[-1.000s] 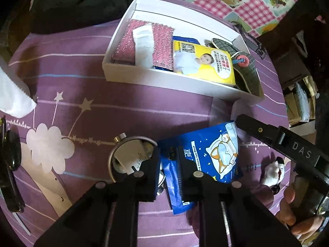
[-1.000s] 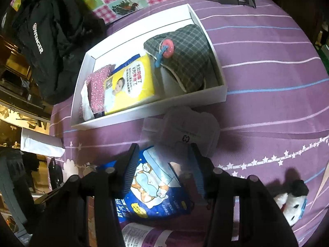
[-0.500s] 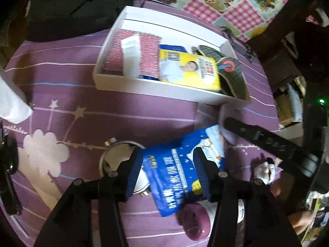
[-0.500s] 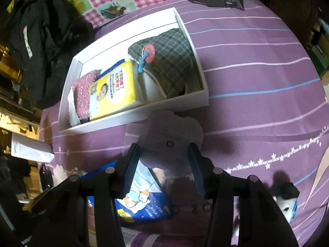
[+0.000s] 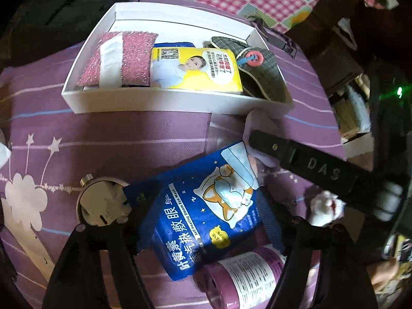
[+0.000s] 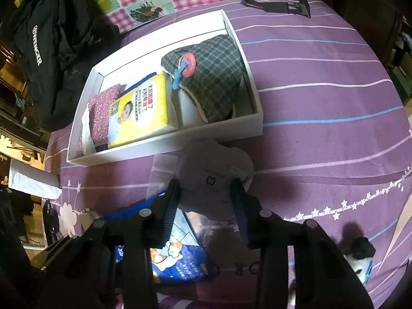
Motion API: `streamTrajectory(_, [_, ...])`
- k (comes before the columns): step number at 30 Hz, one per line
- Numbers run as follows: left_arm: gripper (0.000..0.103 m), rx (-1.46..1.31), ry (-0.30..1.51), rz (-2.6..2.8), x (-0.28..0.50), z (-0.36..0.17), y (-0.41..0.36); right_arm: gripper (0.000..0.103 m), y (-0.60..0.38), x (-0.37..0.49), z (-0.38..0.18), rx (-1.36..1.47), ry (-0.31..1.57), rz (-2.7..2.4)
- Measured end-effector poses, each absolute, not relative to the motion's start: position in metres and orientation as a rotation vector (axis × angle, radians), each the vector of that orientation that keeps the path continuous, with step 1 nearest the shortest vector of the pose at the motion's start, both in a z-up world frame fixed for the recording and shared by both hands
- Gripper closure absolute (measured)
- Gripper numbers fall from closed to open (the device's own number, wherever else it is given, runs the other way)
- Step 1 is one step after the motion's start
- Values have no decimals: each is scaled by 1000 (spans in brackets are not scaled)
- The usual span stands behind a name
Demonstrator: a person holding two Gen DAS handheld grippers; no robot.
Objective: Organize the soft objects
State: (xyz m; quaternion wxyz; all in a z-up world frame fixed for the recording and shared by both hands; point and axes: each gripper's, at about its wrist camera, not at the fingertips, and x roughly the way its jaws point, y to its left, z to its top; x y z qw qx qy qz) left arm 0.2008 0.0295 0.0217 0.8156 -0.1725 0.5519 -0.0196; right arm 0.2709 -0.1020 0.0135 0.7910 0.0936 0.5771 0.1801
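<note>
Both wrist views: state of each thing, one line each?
white box: open, no lid, partly filled
yellow pack: in box, leaning
plaid pouch: in box, right end
pink sparkly pad: in box, left end
blue eye-mask pack: flat on bedspread, sealed
grey mask: outside box, between open fingers
left gripper: open
right gripper: open

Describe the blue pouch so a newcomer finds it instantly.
Start at the white box on the purple striped sheet. On the sheet just in front of it lies the blue pouch, between the left gripper's fingers. Only it shows a sleeping corgi; the box's packet is yellow.
</note>
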Motion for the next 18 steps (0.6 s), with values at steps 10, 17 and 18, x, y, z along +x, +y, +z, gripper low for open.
streamTrajectory(10, [10, -75, 1235, 29, 213, 1, -7, 67, -128, 277, 7, 379, 1262, 465])
streamTrajectory(17, [25, -70, 1238, 55, 211, 5, 1, 85, -131, 276, 17, 414, 1239, 502])
streamTrajectory(18, [29, -79, 1240, 62, 209, 6, 3, 85, -129, 276, 18, 405, 1236, 499])
